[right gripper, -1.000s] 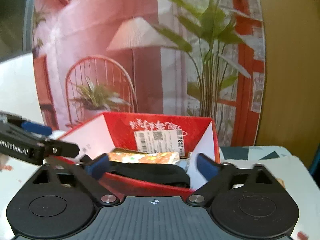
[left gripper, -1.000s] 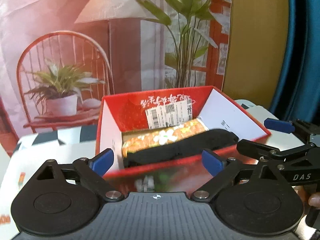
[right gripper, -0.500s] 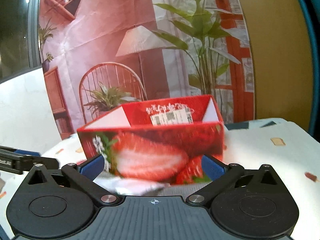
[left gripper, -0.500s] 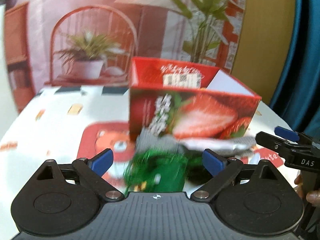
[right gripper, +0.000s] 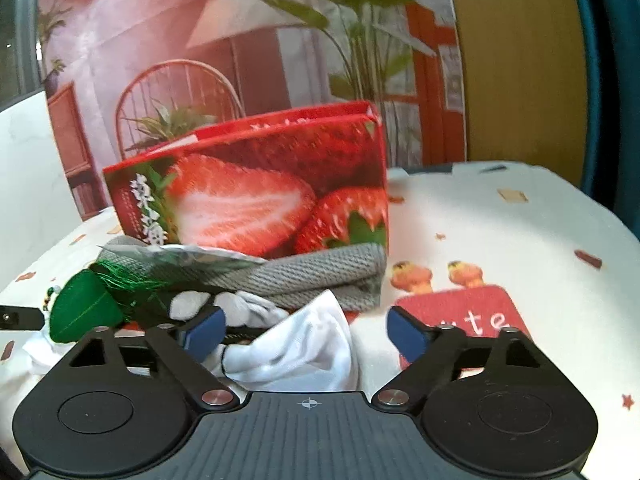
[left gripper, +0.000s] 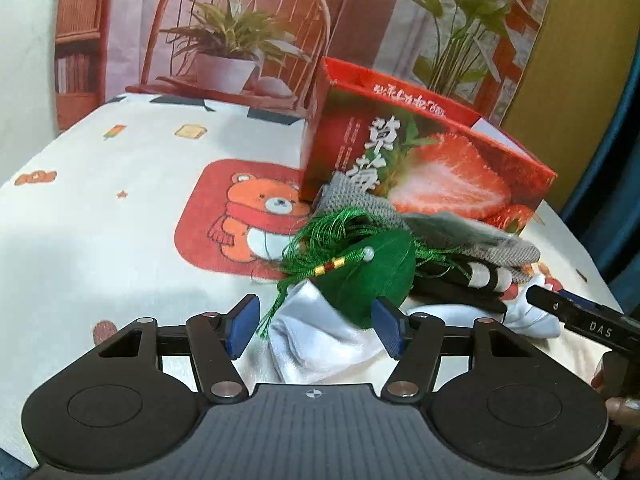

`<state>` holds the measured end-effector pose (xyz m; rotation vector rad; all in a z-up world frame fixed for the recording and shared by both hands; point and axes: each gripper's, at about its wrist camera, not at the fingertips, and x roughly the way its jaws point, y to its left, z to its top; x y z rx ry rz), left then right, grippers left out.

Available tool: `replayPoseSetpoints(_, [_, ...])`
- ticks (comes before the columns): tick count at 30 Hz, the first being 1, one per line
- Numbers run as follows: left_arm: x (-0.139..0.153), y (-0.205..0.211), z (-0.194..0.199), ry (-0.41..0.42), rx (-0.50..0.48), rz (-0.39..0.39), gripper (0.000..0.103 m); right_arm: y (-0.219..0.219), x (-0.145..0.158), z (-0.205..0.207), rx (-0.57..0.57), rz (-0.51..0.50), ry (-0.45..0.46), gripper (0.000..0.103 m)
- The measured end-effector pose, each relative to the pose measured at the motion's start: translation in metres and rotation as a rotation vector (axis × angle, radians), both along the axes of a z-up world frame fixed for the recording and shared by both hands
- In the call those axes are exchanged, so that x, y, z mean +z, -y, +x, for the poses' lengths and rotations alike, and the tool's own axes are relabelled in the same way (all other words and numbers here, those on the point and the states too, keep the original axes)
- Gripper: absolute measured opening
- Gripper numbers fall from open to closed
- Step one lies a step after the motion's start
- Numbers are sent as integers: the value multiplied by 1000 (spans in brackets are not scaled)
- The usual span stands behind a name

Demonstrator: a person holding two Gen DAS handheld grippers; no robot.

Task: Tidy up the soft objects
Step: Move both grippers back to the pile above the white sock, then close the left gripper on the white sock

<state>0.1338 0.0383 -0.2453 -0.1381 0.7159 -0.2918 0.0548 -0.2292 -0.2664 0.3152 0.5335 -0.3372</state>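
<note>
Soft items lie heaped on the cartoon-print tablecloth (left gripper: 120, 240) against the front of the red strawberry box (left gripper: 432, 168): a grey knitted cloth (right gripper: 320, 276), a green tasselled pouch (left gripper: 372, 276), a black-and-white striped piece (left gripper: 480, 280) and a white cloth (right gripper: 296, 348). The left gripper (left gripper: 316, 330) has just been closing, its pads astride the pouch and white cloth without pressing them. The right gripper (right gripper: 304, 334) has likewise been closing, unclenched around the white cloth.
</note>
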Motion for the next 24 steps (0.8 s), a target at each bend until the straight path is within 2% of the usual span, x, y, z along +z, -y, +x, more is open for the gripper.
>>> replayPoseSetpoints(1, [-3, 1, 0, -5, 0, 4, 63, 1, -2, 0, -5, 1, -5, 80])
replayPoseSetpoints(9, [-14, 0, -2, -28, 6, -3, 63, 13, -16, 3, -16, 83, -41, 51])
replayPoseSetpoints(16, [-21, 1, 2, -53, -13, -31, 63, 9, -17, 8, 27, 72, -59, 41])
replayPoseSetpoints(22, [-25, 8, 1, -44, -34, 8, 63, 11, -17, 7, 35, 82, -56, 40])
replayPoseSetpoints(24, [-25, 8, 1, -43, -32, 9, 56, 11, -17, 7, 36, 84, -55, 40])
